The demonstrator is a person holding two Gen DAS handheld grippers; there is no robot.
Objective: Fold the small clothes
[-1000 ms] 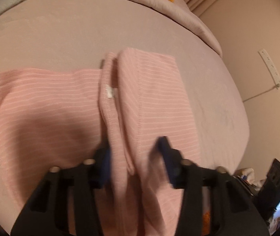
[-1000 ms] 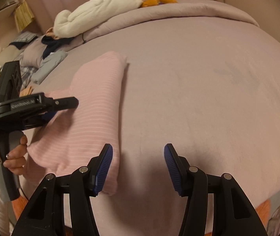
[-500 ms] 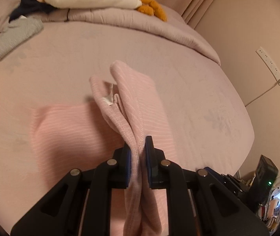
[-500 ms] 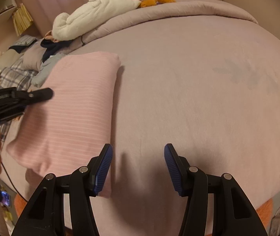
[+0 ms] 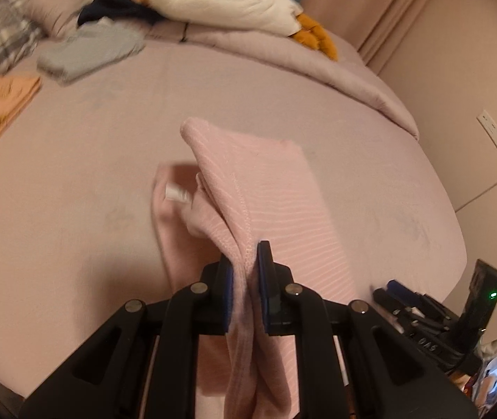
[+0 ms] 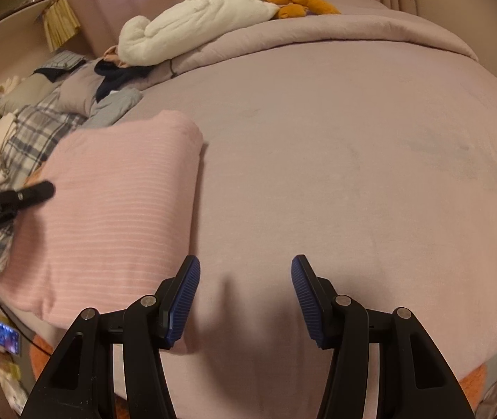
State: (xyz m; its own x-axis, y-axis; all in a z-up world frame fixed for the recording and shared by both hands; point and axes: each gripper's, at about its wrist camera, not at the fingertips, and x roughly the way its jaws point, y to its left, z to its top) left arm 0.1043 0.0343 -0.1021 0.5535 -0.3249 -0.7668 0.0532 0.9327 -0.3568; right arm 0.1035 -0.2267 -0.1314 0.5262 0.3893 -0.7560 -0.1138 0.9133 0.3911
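Jaws of the left gripper (image 5: 245,272) are clenched on a gathered edge of the pink striped garment (image 5: 266,202), the stitched hem running straight down between the two blue pads. From that pinch the cloth rises clear of the bed (image 5: 73,181) and drapes away to the far right, while a lower layer with a small white label (image 5: 178,192) lies on the sheet just left of the raised fold. Jaws of the right gripper (image 6: 245,296) stand released, spread wide over bare sheet at the near side of the bed, with nothing between the ribbed pads; the left pad sits just beside the garment's near right corner. In the right wrist view the garment (image 6: 115,209) lies on the left side of the bed as a folded rectangle, and the left gripper (image 6: 21,197) reaches in over it from the left. At the far end of the bed lie a white plush toy (image 5: 227,3) with orange feet, a folded grey garment (image 5: 91,52), and an orange cloth (image 5: 0,104) at the far left edge.
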